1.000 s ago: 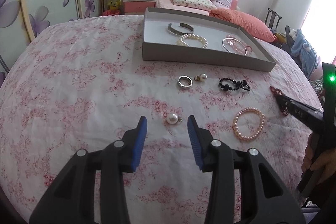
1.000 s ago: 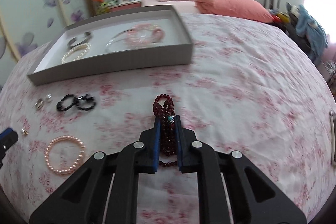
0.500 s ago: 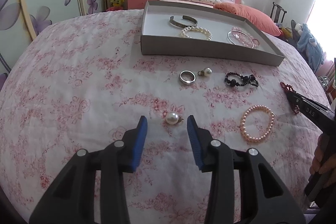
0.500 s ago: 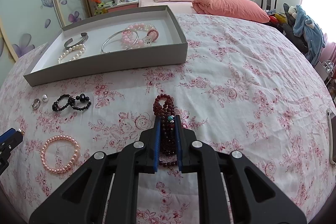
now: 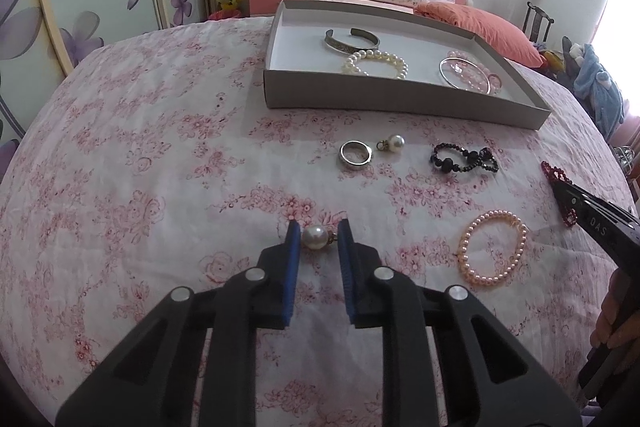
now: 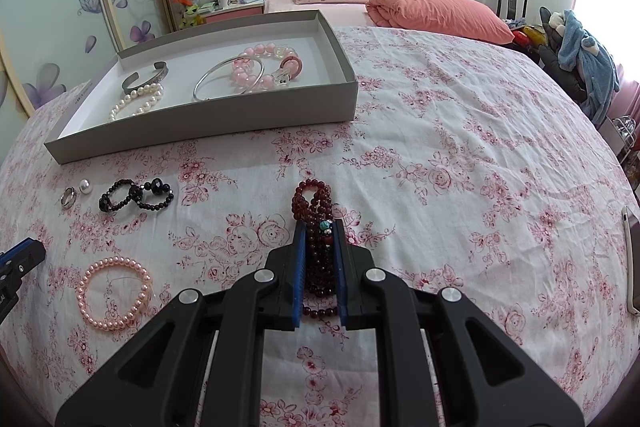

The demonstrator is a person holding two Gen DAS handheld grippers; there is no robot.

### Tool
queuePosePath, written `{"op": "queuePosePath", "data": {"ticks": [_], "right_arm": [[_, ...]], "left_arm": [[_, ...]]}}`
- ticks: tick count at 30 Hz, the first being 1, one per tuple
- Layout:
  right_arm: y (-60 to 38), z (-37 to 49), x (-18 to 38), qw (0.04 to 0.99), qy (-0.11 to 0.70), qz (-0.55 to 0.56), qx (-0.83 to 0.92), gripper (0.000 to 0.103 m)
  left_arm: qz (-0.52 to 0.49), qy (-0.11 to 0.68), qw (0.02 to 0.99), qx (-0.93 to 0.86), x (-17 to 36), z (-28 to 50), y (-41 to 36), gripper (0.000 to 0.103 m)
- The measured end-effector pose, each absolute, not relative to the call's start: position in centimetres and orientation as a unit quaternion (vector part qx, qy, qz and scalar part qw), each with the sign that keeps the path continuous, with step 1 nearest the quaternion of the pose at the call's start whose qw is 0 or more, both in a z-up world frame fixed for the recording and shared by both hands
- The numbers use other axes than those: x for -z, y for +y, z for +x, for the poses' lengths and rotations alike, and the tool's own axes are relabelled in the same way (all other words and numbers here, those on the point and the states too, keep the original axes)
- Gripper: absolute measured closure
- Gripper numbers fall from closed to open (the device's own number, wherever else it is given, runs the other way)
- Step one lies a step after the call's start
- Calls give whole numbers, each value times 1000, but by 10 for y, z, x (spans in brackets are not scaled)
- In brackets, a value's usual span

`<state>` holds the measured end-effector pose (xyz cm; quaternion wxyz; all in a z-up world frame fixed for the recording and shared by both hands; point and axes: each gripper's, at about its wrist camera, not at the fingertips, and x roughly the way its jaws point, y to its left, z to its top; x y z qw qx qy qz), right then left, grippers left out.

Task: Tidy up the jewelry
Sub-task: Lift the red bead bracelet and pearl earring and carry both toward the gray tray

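Observation:
My left gripper (image 5: 319,233) has its jaws closed in around a pearl earring (image 5: 315,236) on the floral bedspread; the pads sit just beside it. My right gripper (image 6: 320,231) is shut on a dark red bead bracelet (image 6: 314,199). A grey tray (image 5: 400,99) at the back holds a silver cuff (image 5: 352,41), a white pearl bracelet (image 5: 376,63), a silver bangle and a pink bead bracelet (image 6: 264,67). Loose on the bed lie a silver ring (image 5: 355,154), a second pearl earring (image 5: 394,143), a black bead bracelet (image 5: 464,159) and a pink pearl bracelet (image 5: 492,249).
A phone (image 6: 632,259) lies at the bed's right edge. An orange pillow (image 6: 436,15) and the headboard lie beyond the tray. A chair with clothes (image 6: 576,59) stands to the right, a wardrobe to the left.
My left gripper moved forward and narrowed its jaws around the pearl earring. My right gripper stayed shut on the dark red bracelet and lifted slightly.

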<state>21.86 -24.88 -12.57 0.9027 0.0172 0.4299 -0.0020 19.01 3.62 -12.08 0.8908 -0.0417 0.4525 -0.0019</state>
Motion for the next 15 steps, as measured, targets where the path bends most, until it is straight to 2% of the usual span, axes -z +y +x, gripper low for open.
{"op": "queuePosePath", "data": {"ticks": [15], "right_arm": [[-248, 218, 126, 903, 429, 15, 1, 89]], "left_arm": [[-57, 432, 900, 15, 115, 187, 43, 87]]}}
